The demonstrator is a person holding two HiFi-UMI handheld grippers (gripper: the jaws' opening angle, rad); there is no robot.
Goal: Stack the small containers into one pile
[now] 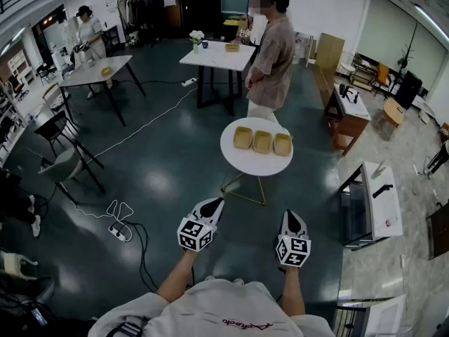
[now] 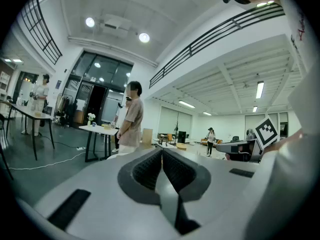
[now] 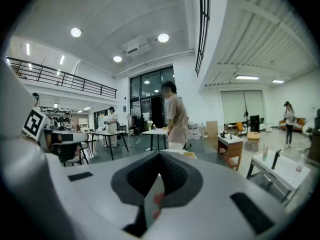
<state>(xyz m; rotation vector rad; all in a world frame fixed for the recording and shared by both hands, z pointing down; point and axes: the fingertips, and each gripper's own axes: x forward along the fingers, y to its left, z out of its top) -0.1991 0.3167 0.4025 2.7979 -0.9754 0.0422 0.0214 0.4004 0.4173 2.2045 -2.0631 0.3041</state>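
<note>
Three small tan containers (image 1: 262,141) sit side by side in a row on a round white table (image 1: 238,159) ahead of me. My left gripper (image 1: 209,206) and right gripper (image 1: 292,221) hang side by side well short of the table, above the dark floor, both pointing toward it. Both are shut with nothing between the jaws. In the left gripper view the dark pads (image 2: 150,169) meet at the tips. The right gripper view shows its pads (image 3: 172,173) closed too, with a sliver of one container (image 3: 189,155) just above them.
A person (image 1: 270,55) stands just behind the round table. Behind them is a white table (image 1: 216,55) with flowers and another container. A low white bench (image 1: 379,201) lies to the right, chairs and a cable with a power strip (image 1: 118,233) to the left.
</note>
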